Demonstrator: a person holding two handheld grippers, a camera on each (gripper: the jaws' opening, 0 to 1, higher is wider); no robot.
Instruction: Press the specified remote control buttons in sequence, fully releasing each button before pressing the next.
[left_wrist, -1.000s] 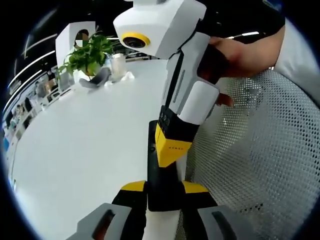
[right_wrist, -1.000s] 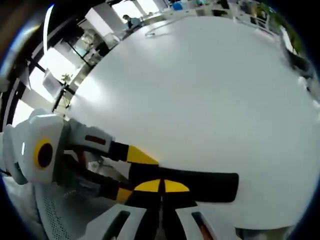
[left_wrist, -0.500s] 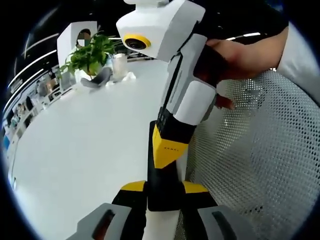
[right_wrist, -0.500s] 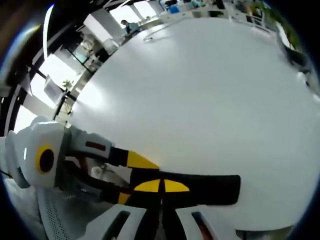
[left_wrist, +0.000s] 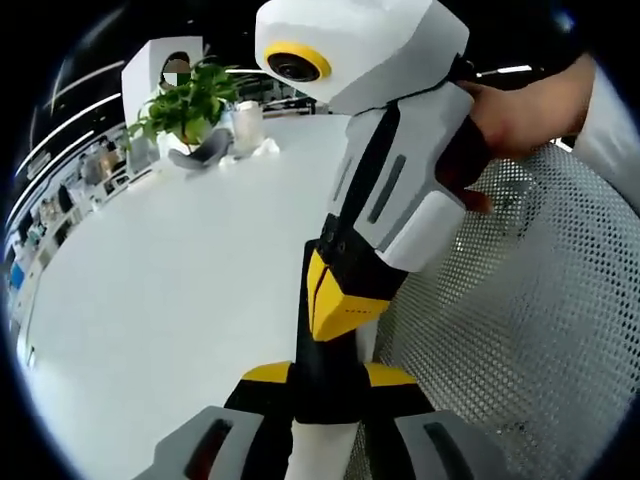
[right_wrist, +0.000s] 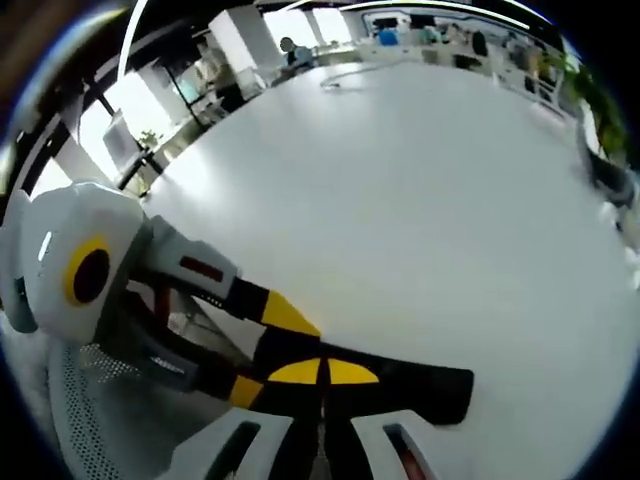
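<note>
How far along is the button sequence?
Done: the left gripper has the remote clamped over the table. In hand: the right gripper, jaws shut, sits tip-down on the remote, apparently mid-press. Left: unclear; no buttons are readable, so presses so far cannot be counted.

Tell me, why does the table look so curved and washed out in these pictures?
Left gripper view: the fisheye lens bows the white table, and the far plant is small but sharp. Right gripper view: window glare bleaches the table near its far edge, and the background is soft.
</note>
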